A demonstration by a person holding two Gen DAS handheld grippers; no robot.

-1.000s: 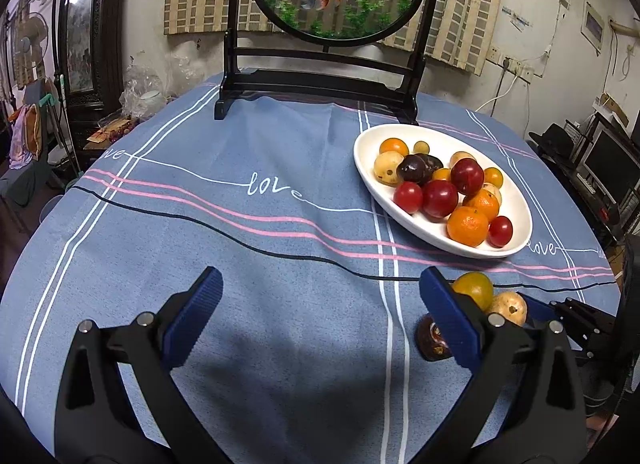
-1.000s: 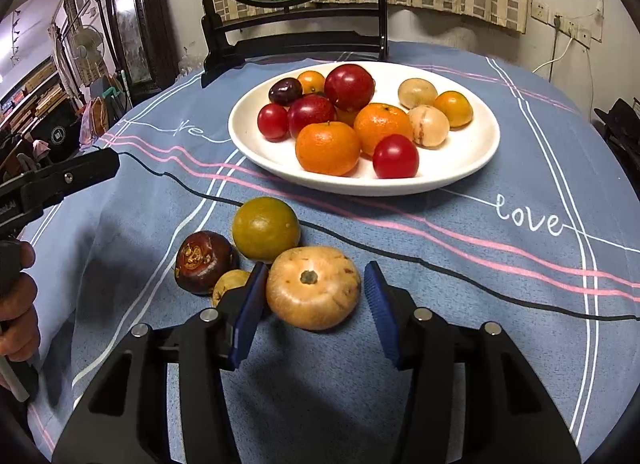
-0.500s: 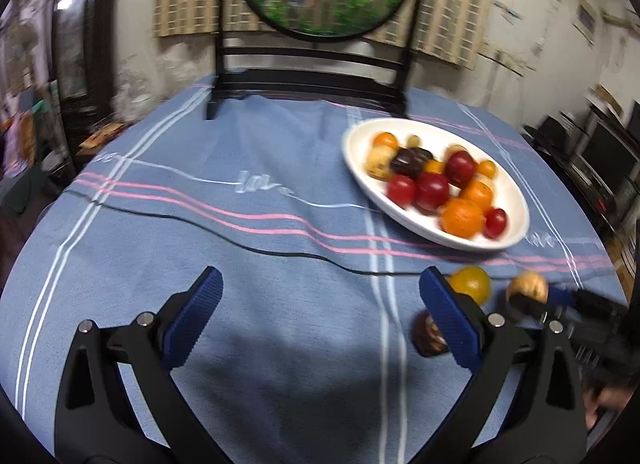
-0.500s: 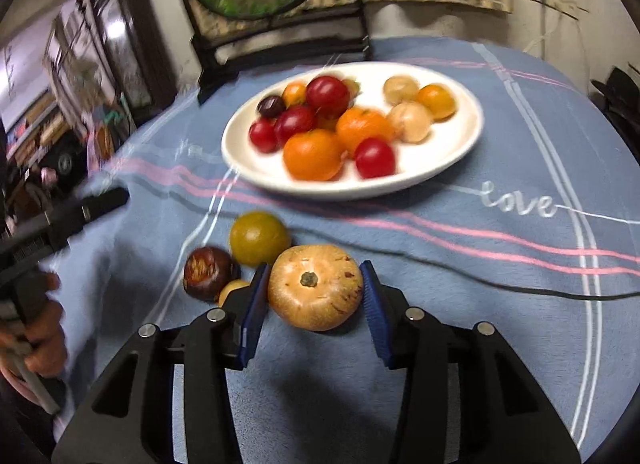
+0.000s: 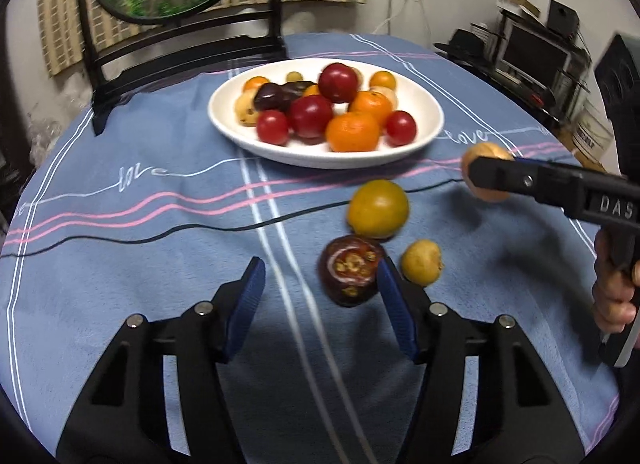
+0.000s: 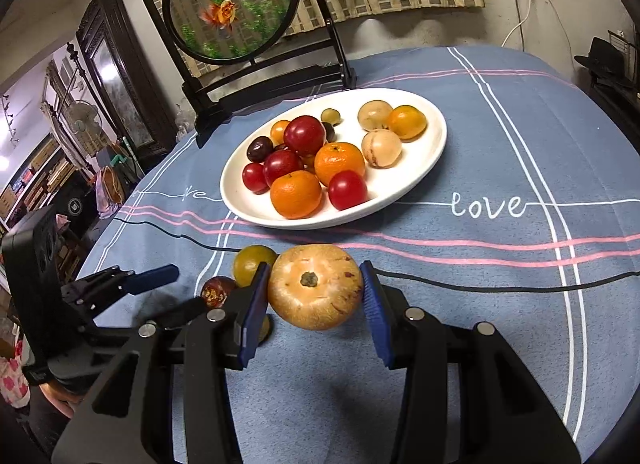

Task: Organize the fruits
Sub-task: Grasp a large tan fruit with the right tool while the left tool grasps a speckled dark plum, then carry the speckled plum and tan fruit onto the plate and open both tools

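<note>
Left gripper (image 5: 322, 296) angled down over the blue striped cloth (image 5: 140, 256) of the table, jaws closing, not yet pressing; dark purple mangosteen (image 5: 350, 270) lying between them, hard against the right-hand pad, clear gap to the left-hand pad; small yellow fruit (image 5: 422, 262) just beside that pad on the outer side; yellow-green citrus (image 5: 378, 208) on the cloth just beyond the mangosteen, nearer the plate.

Right gripper (image 6: 314, 300) with jaws clamped on a round tan fruit (image 6: 316, 286), stem scar facing the camera, both blue pads pressed to its sides; fruit held up clear of the cloth, shadow cast below; seen from the left wrist view at the right edge, tan fruit at the tip of the black jaws, a hand (image 5: 614, 296) on the grip beneath.

White oval plate (image 6: 420, 168) farther back on the table, near the loose fruit, holding oranges, red and dark plums, pale tan fruits and small yellow-orange ones piled together; round goldfish screen (image 6: 232, 4) on a black stand behind the plate at the table's far edge.
</note>
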